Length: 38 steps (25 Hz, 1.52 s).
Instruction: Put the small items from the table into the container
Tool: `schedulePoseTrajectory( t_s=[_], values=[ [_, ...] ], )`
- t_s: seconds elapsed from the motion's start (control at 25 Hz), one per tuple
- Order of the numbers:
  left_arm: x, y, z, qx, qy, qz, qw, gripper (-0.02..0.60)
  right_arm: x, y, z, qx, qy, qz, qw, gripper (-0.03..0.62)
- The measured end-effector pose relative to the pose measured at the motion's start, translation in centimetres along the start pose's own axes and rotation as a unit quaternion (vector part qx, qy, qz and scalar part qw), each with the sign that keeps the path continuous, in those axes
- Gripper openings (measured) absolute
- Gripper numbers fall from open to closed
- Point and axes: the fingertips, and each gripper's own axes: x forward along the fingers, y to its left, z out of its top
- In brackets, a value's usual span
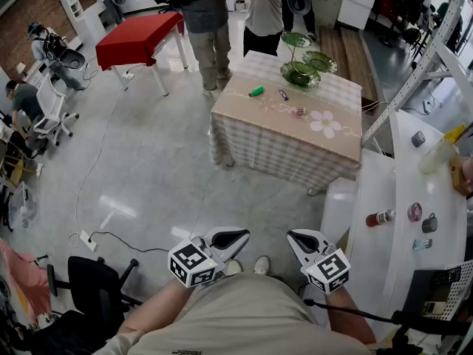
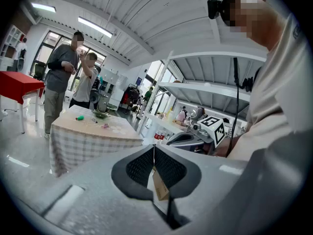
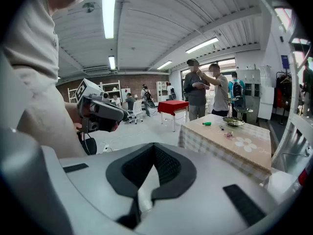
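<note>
Small items, namely a green piece point(image 1: 256, 91), a dark piece point(image 1: 283, 94) and a pink piece point(image 1: 298, 112), are seen lying on the checked cloth of the counter point(image 1: 273, 146), near the green tiered dish point(image 1: 301, 73) that is set toward its far side. The left tongs point(image 1: 235, 237) and the right tongs point(image 1: 297, 237) are held low in front of the person's body, well apart from the counter, and both pairs of jaws are pressed together with nothing gripped between them. Two people point(image 1: 222, 13) are seen standing beyond the counter.
</note>
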Motion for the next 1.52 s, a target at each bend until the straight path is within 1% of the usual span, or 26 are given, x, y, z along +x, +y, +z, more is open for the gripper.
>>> schedulePoseTrajectory(
  t_s=[0.28, 0.48, 0.64, 0.76, 0.88, 0.92, 1.0, 1.08, 1.2, 1.28, 1.4, 1.52],
  values=[
    [-2.6, 1.1, -0.6, 0.005, -0.001, 0.005, 1.0, 0.009, 1.6, 1.8, 0.5, -0.001, 0.008, -0.002, 1.0, 0.014],
    [-4.0, 2.1, -1.7, 0.011, 0.0, 0.004, 0.9999, 0.009, 2.8, 3.0, 0.2, 0.0, 0.009, -0.007, 1.0, 0.014],
    [-4.7, 2.6, -2.6, 0.001, -0.003, 0.005, 1.0, 0.009, 3.4, 3.7, -0.3, 0.02, 0.008, -0.012, 1.0, 0.015],
    [-4.5, 3.2, -3.0, -0.004, 0.001, 0.006, 1.0, 0.009, 3.6, 3.1, 0.3, 0.027, -0.005, -0.016, 0.999, 0.017],
    [-3.0, 4.5, -2.9, -0.006, 0.004, 0.007, 1.0, 0.011, 4.1, 1.0, 0.7, 0.029, -0.01, -0.024, 0.999, 0.023],
    [-2.4, 5.1, -2.7, -0.007, 0.004, 0.009, 0.9999, 0.011, 4.4, 0.1, 0.7, 0.029, -0.01, -0.027, 0.999, 0.039],
    [-1.3, 6.3, -2.4, -0.01, 0.007, 0.015, 0.9998, 0.012, 5.2, -1.6, 0.6, 0.031, -0.008, -0.03, 0.999, 0.111],
    [0.0, 7.5, -1.4, -0.009, 0.006, 0.023, 0.9997, 0.03, 5.9, -3.6, 1.3, 0.028, -0.013, -0.03, 0.999, 0.138],
    [3.0, 9.9, 0.9, -0.001, 0.006, 0.03, 0.9995, 0.069, 7.0, -8.0, 3.2, 0.019, -0.03, -0.033, 0.999, 0.143],
    [5.3, 11.7, 2.2, 0.009, 0.016, 0.035, 0.9992, 0.085, 7.9, -11.1, 4.0, 0.018, -0.039, -0.033, 0.999, 0.143],
    [8.7, 14.4, 4.9, 0.028, 0.029, 0.051, 0.9979, 0.095, 9.0, -15.6, 4.9, 0.015, -0.049, -0.033, 0.998, 0.143],
    [12.7, 16.6, 7.8, 0.029, 0.031, 0.06, 0.9973, 0.107, 9.3, -20.5, 6.2, 0.013, -0.056, -0.036, 0.998, 0.143]
  ],
)
